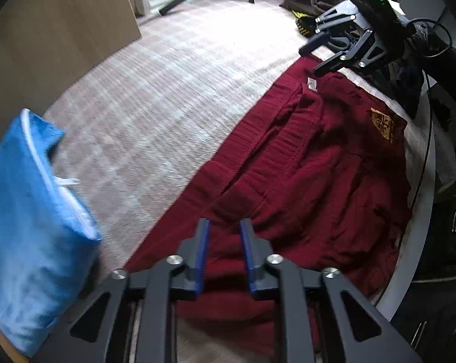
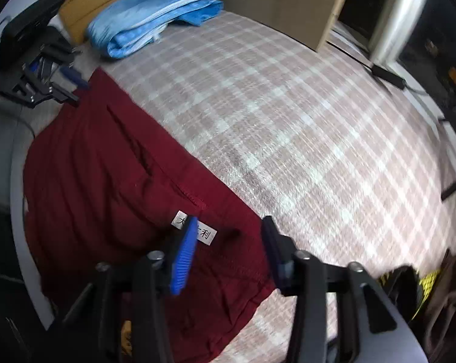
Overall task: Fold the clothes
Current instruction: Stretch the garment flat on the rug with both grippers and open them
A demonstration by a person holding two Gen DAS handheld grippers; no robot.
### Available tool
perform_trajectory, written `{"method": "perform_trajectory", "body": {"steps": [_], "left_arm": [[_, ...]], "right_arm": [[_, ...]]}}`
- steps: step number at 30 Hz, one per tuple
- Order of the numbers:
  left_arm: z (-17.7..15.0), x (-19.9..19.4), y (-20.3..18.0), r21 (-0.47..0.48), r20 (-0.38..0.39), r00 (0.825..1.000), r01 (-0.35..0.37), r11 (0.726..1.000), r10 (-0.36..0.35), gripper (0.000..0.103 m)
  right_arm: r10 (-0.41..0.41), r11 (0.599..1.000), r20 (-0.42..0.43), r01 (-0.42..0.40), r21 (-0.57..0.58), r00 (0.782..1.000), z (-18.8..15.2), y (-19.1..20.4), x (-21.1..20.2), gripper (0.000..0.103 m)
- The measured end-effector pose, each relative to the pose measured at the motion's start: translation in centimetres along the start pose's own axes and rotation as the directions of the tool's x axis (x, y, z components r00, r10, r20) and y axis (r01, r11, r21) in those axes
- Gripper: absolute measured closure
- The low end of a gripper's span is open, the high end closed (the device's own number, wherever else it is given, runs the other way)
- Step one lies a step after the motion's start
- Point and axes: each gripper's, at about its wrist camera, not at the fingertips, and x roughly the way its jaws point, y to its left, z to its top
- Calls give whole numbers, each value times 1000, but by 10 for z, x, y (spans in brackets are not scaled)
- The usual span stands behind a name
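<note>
A dark red garment [image 1: 303, 175] lies spread along the edge of a bed with a pink and white checked sheet [image 1: 173, 90]. It has a ribbed hem, a white label [image 2: 194, 228] and a yellow patch [image 1: 383, 124]. My left gripper [image 1: 225, 227] hovers open just above one end of the garment, nothing between its blue pads. My right gripper [image 2: 229, 227] stands open over the other end, near the white label, and holds nothing. Each gripper shows in the other's view: the right gripper [image 1: 315, 60] at upper right, the left gripper [image 2: 73, 90] at far left.
A folded blue quilt [image 2: 155, 21] lies at the head of the bed [image 1: 31, 211]. Dark clothes are piled at the far end [image 1: 306, 3]. A wooden cabinet [image 2: 258, 3] stands beside the bed. The checked sheet [image 2: 318, 127] stretches wide beyond the garment. A cable [image 1: 424, 157] runs along the bed's edge.
</note>
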Motion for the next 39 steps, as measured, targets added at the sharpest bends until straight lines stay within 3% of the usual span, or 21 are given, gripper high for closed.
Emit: {"method": "perform_trajectory", "body": {"steps": [5, 10, 14, 15, 16, 17, 21, 28, 34, 35, 36, 37, 39], "left_arm": [[13, 13, -4, 38, 5, 1000, -15, 999, 15, 78], [24, 25, -22, 146, -2, 1000, -13, 989, 13, 77], [26, 37, -24, 142, -19, 1000, -2, 990, 5, 79], [25, 37, -24, 138, -15, 1000, 2, 990, 0, 83], [24, 37, -25, 143, -10, 1000, -3, 990, 4, 95], [23, 37, -25, 144, -4, 1000, -9, 990, 10, 96], [20, 25, -23, 108, 29, 1000, 1, 994, -4, 100], [26, -4, -13, 25, 129, 991, -27, 999, 24, 100], [35, 40, 7, -52, 56, 991, -119, 992, 122, 93], [35, 34, 9, -73, 70, 989, -122, 990, 127, 90], [34, 26, 12, -93, 83, 988, -126, 988, 134, 90], [29, 15, 14, -108, 93, 984, -141, 984, 151, 89], [11, -14, 24, -167, 118, 978, -150, 974, 171, 85]], "right_arm": [[10, 997, -24, -11, -72, 1000, 1, 6, 12, 57], [21, 992, -41, -26, -123, 999, 1, 9, 22, 58], [40, 992, -18, -42, -116, 999, -3, 3, 17, 83], [43, 992, -14, -44, -122, 999, -4, 4, 16, 88], [45, 991, -10, -46, -128, 999, -5, 5, 16, 92], [48, 990, -6, -48, -134, 999, -6, 7, 15, 96], [15, 989, 23, -12, -149, 1000, -9, 13, 10, 97], [-15, 997, 111, 23, -79, 994, -9, 4, -8, 98], [-85, 996, 43, 86, -18, 995, 4, -3, 28, 96], [-98, 995, 34, 98, -5, 995, 4, -4, 24, 92], [-111, 994, 23, 111, 7, 994, 3, -6, 19, 81], [-123, 992, 29, 122, 31, 992, 1, -8, 13, 76], [-122, 987, 79, 113, 116, 989, -12, -20, -10, 72]]}}
